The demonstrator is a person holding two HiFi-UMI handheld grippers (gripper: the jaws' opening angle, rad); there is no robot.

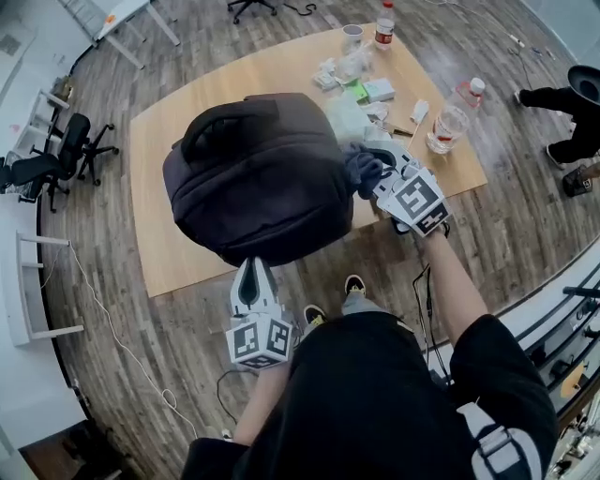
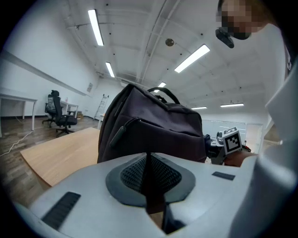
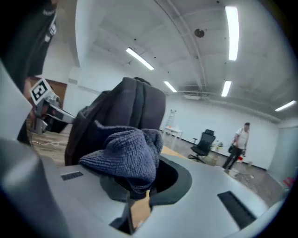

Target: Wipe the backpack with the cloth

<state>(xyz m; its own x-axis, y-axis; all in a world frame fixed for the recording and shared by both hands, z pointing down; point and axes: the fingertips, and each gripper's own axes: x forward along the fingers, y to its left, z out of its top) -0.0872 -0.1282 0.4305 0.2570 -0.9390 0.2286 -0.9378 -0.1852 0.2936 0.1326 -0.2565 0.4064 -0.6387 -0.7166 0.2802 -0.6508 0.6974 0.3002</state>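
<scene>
The dark backpack (image 1: 258,178) stands mid-frame on the wooden table (image 1: 159,150). At its right side the right gripper (image 1: 377,174) is clamped on a bunched blue-grey cloth (image 1: 362,169), with the forearm reaching up from lower right. The left gripper (image 1: 253,270), jaws together, points up at the backpack's lower edge. The red label on a bottle (image 1: 383,26) at the top is too small to read.

A dark backpack (image 1: 258,178) stands on a wooden table (image 1: 159,187). The left gripper (image 1: 253,267) meets the backpack's near edge. At its right side, the right gripper (image 1: 386,176) holds a dark blue cloth (image 1: 364,171) against it. Beyond, to the right, are 2 bottles (image 1: 452,117).
</scene>
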